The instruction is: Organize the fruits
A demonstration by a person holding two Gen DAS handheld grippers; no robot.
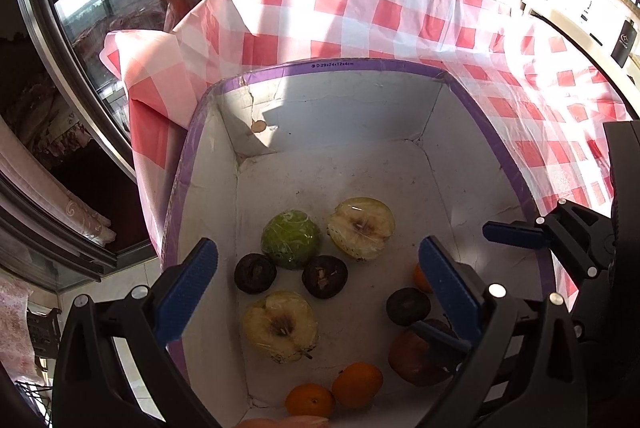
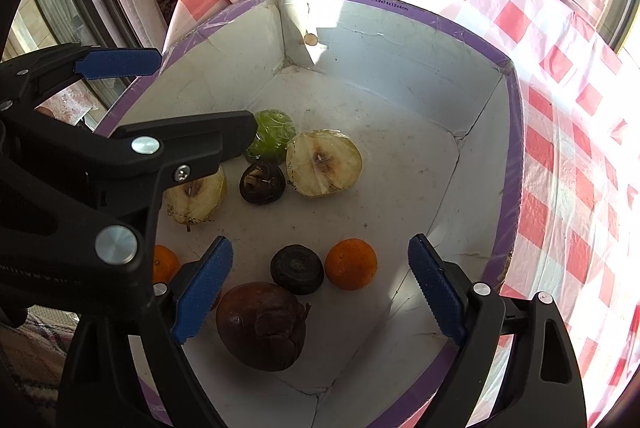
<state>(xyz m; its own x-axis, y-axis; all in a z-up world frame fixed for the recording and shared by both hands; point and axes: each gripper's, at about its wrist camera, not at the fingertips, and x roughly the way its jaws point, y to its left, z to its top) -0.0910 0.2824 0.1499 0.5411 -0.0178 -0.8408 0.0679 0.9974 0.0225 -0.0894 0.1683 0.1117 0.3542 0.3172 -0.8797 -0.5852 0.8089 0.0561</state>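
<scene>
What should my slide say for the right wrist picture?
Open right gripper hovers over a white box of fruit.

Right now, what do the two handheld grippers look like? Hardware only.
Both match. The left gripper and right gripper have glossy black plastic frames with triangular cut-outs, round silver rivets and a cross-head screw at the pivots. Each finger ends in a blue, ribbed rubber pad. No cables, labels or sleeves show in either view.

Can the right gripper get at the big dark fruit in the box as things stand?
Probably yes. The right gripper is open right above the big dark fruit, with nothing over it; the orange sits clear to the side.
</scene>
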